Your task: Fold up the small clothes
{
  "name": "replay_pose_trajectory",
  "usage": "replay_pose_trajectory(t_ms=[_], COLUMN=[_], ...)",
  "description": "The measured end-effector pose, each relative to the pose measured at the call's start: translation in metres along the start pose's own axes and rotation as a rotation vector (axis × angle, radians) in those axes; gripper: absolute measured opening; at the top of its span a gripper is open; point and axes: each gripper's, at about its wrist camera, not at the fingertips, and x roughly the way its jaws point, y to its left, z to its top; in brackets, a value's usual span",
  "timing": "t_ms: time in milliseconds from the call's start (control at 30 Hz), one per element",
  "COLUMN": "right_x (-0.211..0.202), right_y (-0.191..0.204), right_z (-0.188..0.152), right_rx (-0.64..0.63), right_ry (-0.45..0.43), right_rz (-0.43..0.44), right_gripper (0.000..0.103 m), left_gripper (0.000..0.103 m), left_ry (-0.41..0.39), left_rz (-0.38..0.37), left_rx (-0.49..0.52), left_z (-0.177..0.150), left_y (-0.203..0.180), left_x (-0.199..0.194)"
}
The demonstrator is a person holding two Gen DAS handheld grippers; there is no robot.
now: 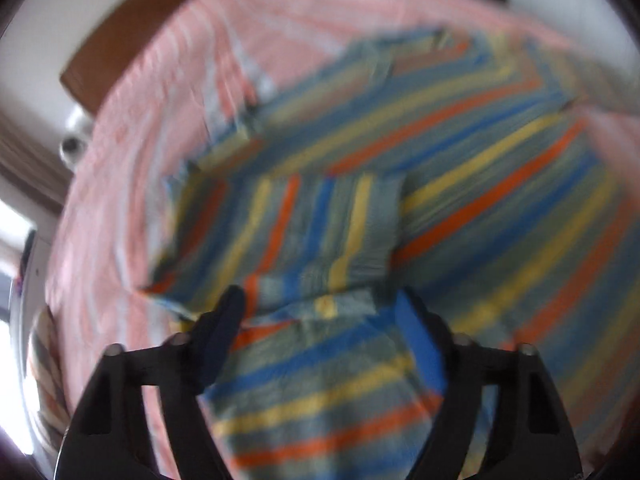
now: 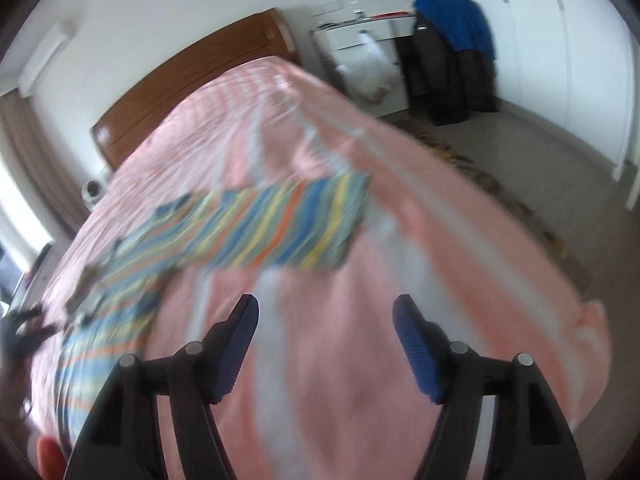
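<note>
Looking along the left tongs (image 1: 320,308), the striped garment (image 1: 460,184) fills most of the view, spread on the pink bedspread (image 1: 168,92). A raised fold of its cloth sits between the two fingers and drapes toward the camera; the fingers stand fairly wide, and through the blur I cannot tell whether they pinch the cloth or merely flank it. A sleeve lies folded across the body of the garment just ahead of the fingertips.

From the right wrist, the right tongs (image 2: 325,312) are spread wide and hold nothing, hanging above bare pink bedspread (image 2: 440,240). The striped garment (image 2: 272,220) lies ahead and to the left, apart from these tongs, stretching toward the left edge. Beyond are the brown headboard (image 2: 192,76), a white cabinet (image 2: 360,40) and a blue cloth (image 2: 456,20) draped over dark furniture.
</note>
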Motion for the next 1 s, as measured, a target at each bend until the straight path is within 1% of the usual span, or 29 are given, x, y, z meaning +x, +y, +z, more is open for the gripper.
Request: replay_pose_trajectory(t_ms=[33,67,100,133,167,200,233,267,300,333,367,400,433,500,533,600,633,667,700,800,867,933,1000], right_x=[-0.001,-0.001,0.000,0.000,0.000,0.002,0.001,0.002,0.004,0.006,0.009,0.013,0.015,0.018,0.019,0.021,0.022,0.023,0.023,0.026,0.029,0.031,0.032], right_y=[0.006,0.012,0.016,0.022,0.027,0.031,0.035,0.036,0.036,0.035,0.034,0.032,0.031,0.030,0.030,0.031,0.032,0.033,0.035,0.037,0.038,0.039,0.040], right_z=[-0.009,-0.016,-0.023,-0.030,-0.035,-0.038,-0.041,-0.042,-0.042,-0.042,-0.042,-0.044,-0.044,-0.043,-0.043,-0.044,-0.045,-0.046,-0.047,-0.048,-0.049,-0.050,-0.051], right_rx=[-0.008,-0.020,-0.037,-0.070,-0.106,-0.134,-0.161,-0.169,-0.166,-0.161,-0.155,-0.143,-0.137,-0.130,-0.129,-0.133,-0.139,-0.146,-0.152,-0.165,-0.176,-0.185,-0.193], right_ry=[0.002,0.002,0.003,0.001,-0.002,-0.003,-0.005,-0.009,-0.009,-0.006,-0.001,0.006,0.011,0.011,0.008,0.012,0.015,0.016,0.016,0.020,0.024,0.024,0.024], right_rz=[0.017,0.028,0.035,0.037,0.032,0.028,0.027,0.032,0.037,0.040,0.040,0.039,0.038,0.035,0.033,0.024,0.018,0.011,0.007,-0.005,-0.017,-0.027,-0.034], right_gripper=[0.070,0.070,0.070,0.070,0.070,0.070,0.070,0.070,0.070,0.070,0.070,0.070,0.070,0.070,0.070,0.071,0.071,0.071,0.072,0.074,0.074,0.074,0.074], left_gripper=[0.061,0.029,0.007,0.006,0.006,0.006,0.006,0.006,0.006,0.005,0.005,0.005,0.005,0.005,0.005,0.005,0.004,0.004,0.004,0.004,0.004,0.004,0.004], left_ry=[0.012,0.001,0.005,-0.009,-0.059,-0.085,-0.115,-0.125,-0.127,-0.118,-0.095,-0.069,-0.023,0.054,0.087,0.123,0.139,0.149,0.157,0.166,0.181,0.188,0.188], left_rz=[-0.046,-0.088,-0.084,-0.084,-0.085,-0.059,-0.005,0.015,0.069,0.115,0.183,0.223,0.276,0.372,0.408,0.419,0.411,0.401,0.399,0.426,0.423,0.425,0.431], left_rx=[-0.067,-0.159,-0.236,-0.291,-0.354,-0.388,-0.457,-0.503,-0.598,-0.660,-0.747,-0.801,-0.868,-0.948,-0.969,-0.986,-0.996,-1.001,-1.001,-0.975,-0.981,-0.988,-0.980], left_z=[0.002,0.004,0.005,0.004,0.001,-0.001,-0.009,-0.014,-0.028,-0.038,-0.054,-0.068,-0.084,-0.112,-0.127,-0.145,-0.153,-0.155,-0.149,-0.150,-0.148,-0.157,-0.160], left_y=[0.008,0.021,0.033,0.044,0.061,0.072,0.098,0.116,0.147,0.166,0.192,0.208,0.227,0.251,0.259,0.264,0.264,0.263,0.263,0.257,0.259,0.270,0.272], left_x=[0.010,0.011,0.009,0.003,-0.009,-0.018,-0.030,-0.034,-0.040,-0.040,-0.038,-0.035,-0.027,-0.011,-0.003,0.009,0.015,0.022,0.027,0.033,0.037,0.039,0.041])
